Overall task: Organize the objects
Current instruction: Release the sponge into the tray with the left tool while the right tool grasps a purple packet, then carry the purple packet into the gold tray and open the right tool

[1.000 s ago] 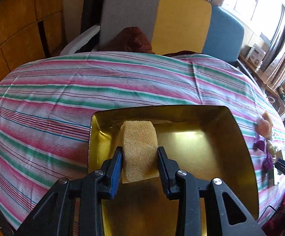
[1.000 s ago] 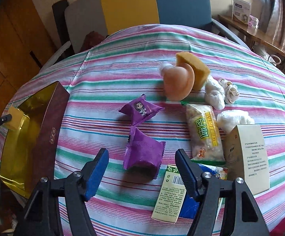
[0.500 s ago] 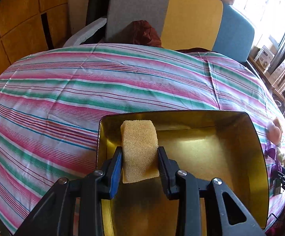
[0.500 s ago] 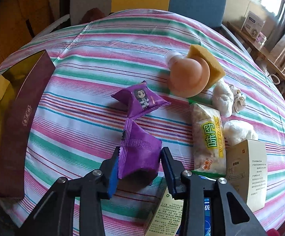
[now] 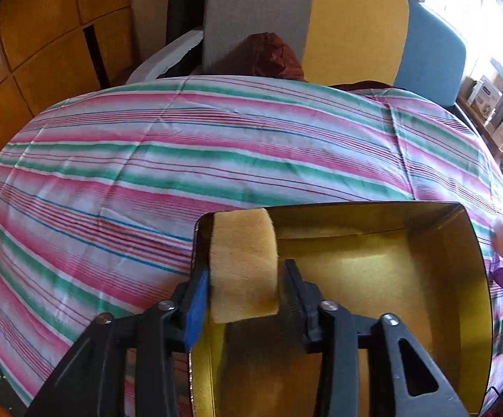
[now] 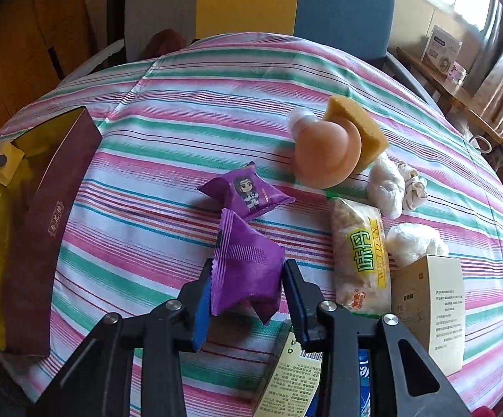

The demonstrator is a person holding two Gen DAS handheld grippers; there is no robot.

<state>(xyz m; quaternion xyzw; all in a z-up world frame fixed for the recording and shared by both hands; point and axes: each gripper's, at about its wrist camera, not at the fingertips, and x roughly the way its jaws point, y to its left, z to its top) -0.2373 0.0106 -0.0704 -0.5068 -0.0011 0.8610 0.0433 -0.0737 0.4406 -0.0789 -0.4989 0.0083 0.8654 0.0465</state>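
Sponge (image 5: pixel 242 264) sits between the just-opening left hand-held gripper (image 5: pixel 244 288), over the gold box (image 5: pixel 425 278); right hand-held gripper (image 6: pixel 248 295) clamps a purple snack packet (image 6: pixel 246 267).

hand-held gripper (image 6: pixel 248 290) pinching purple packet (image 6: pixel 246 267), striped tablecloth (image 6: pixel 189 132)

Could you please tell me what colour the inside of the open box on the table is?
Shiny gold inside the box, clearest in the left wrist view.

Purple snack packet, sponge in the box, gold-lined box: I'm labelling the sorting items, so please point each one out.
Purple snack packet (image 6: pixel 248 271), right wrist view: middle of its crinkled face.
Sponge (image 5: pixel 242 264), left wrist view: middle of its front face.
Gold-lined box (image 5: pixel 442 267), left wrist view: inner right wall.
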